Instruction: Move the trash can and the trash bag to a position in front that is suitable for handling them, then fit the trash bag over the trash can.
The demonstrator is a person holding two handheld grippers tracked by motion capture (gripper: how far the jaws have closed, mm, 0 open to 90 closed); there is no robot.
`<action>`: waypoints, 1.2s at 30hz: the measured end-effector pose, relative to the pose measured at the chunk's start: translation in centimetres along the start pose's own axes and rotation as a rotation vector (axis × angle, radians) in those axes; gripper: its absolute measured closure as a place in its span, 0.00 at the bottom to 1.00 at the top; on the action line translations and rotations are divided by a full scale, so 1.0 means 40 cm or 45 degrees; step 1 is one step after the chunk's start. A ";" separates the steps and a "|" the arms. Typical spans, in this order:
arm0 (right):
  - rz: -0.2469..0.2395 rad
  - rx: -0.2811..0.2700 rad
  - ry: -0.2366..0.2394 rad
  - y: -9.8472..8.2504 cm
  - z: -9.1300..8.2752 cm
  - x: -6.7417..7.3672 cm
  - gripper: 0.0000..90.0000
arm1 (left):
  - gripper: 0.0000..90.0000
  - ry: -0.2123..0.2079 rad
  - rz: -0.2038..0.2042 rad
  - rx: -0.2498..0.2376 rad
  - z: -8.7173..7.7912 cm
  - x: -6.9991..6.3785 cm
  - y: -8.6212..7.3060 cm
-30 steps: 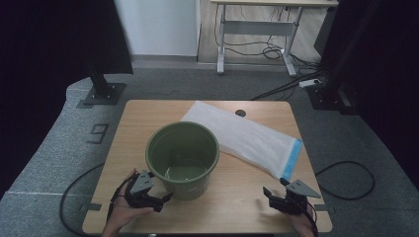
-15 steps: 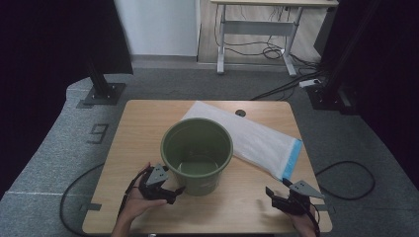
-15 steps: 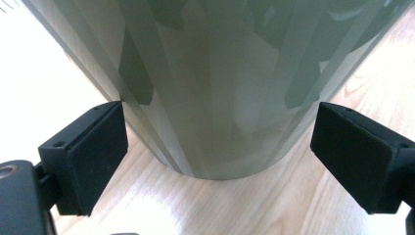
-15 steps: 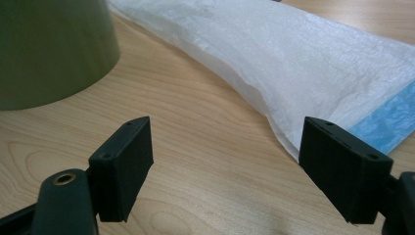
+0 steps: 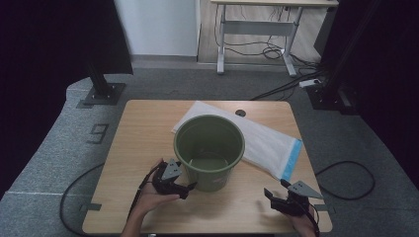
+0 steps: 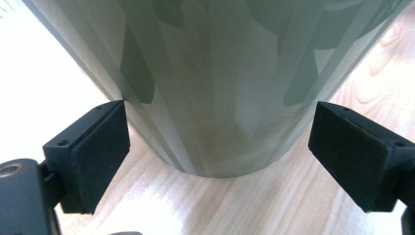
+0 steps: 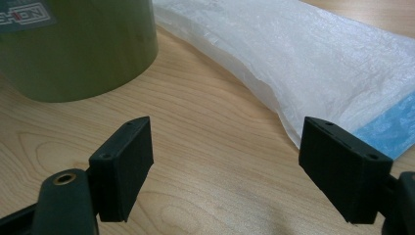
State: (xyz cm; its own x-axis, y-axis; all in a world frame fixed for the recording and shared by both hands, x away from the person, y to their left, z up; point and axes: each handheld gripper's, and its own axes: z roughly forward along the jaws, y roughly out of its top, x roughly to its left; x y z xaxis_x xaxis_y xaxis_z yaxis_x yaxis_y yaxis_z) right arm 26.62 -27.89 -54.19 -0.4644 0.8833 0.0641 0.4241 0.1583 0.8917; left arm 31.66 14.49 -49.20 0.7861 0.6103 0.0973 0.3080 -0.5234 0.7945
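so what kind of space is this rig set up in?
Most likely a lab or data-collection studio: a lone wooden table on grey carpet, flanked by black stands, with loose cables and a height-adjustable desk behind.

Bucket [image 5: 209, 148] smooth green plastic, slight sheen; sack [image 5: 267, 143] perhaps woven plastic; table [image 5: 143, 133] matt wood.

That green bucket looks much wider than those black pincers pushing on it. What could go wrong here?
1. The left tool stands open against the bucket low on its wall; the jaws hardly span it, so a grab could slip off.
2. A low push might tip or slide the bucket onto the white bag behind it, creasing it.
3. The right tool is open near the table edge, too far away to steady the bucket.
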 end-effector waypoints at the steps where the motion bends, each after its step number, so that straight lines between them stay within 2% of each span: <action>1: -0.001 0.001 0.000 0.000 0.000 0.000 0.22 | 0.09 0.012 0.010 0.002 0.000 -0.003 0.001; 3: -0.005 0.003 -0.002 0.000 -0.002 0.001 0.22 | 0.10 0.049 0.019 0.008 -0.006 -0.007 0.001; 4: -0.005 0.003 -0.002 0.000 -0.002 0.001 0.22 | 0.10 0.049 0.019 0.008 -0.006 -0.007 0.001; 5: -0.009 0.003 -0.001 0.000 -0.004 0.002 0.22 | 0.11 0.095 0.013 0.002 -0.020 -0.008 -0.003; 7: -0.012 0.003 -0.001 0.001 -0.004 0.002 0.22 | 0.11 0.104 -0.020 -0.018 -0.038 -0.008 -0.011; 12: -0.045 0.007 -0.024 0.010 0.002 0.010 0.22 | 0.11 0.129 -0.037 -0.004 -0.070 -0.005 -0.034; 13: -0.060 0.012 -0.033 0.014 0.007 0.014 0.21 | 0.11 0.141 -0.062 0.001 -0.084 0.002 -0.052; 17: -0.114 0.024 -0.050 0.038 0.030 0.019 0.21 | 0.11 0.162 -0.097 0.020 -0.100 0.017 -0.080; 20: -0.118 0.013 -0.071 0.054 0.042 0.010 0.21 | 0.11 0.183 -0.119 0.035 -0.114 0.033 -0.100; 22: -0.104 -0.016 -0.102 0.087 0.070 -0.008 0.21 | 0.11 0.199 -0.155 0.044 -0.126 0.053 -0.118; 25: -0.100 0.002 -0.094 0.116 0.115 -0.019 0.22 | 0.13 0.211 -0.178 0.063 -0.130 0.068 -0.134; 26: -0.100 0.002 -0.094 0.116 0.115 -0.019 0.22 | 0.13 0.211 -0.178 0.063 -0.130 0.068 -0.134; 27: -0.093 0.047 -0.102 0.129 0.160 -0.021 0.24 | 0.13 0.228 -0.183 0.071 -0.131 0.073 -0.142; 29: -0.076 0.076 -0.107 0.133 0.194 -0.022 0.26 | 0.13 0.249 -0.192 0.076 -0.132 0.078 -0.146; 30: -0.076 0.076 -0.107 0.133 0.194 -0.022 0.26 | 0.13 0.249 -0.192 0.076 -0.132 0.078 -0.146; 31: -0.073 0.135 -0.108 0.135 0.232 -0.025 0.28 | 0.13 0.248 -0.199 0.074 -0.131 0.084 -0.150; 32: -0.073 0.135 -0.108 0.135 0.232 -0.025 0.28 | 0.13 0.248 -0.199 0.074 -0.131 0.084 -0.150; 34: -0.069 0.190 -0.120 0.132 0.258 -0.032 0.31 | 0.13 0.249 -0.194 0.091 -0.126 0.088 -0.156; 36: -0.046 0.212 -0.141 0.126 0.271 -0.045 0.38 | 0.13 0.241 -0.213 0.109 -0.121 0.088 -0.171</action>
State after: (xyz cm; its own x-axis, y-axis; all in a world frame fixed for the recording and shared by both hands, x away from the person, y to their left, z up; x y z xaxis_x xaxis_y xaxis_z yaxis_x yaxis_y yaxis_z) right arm 38.02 -23.89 -54.67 -0.3976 0.9172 -0.0245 0.5354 0.2536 0.8056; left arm 29.73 23.08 -51.40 0.6091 0.7884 0.0857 0.4755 -0.4496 0.7561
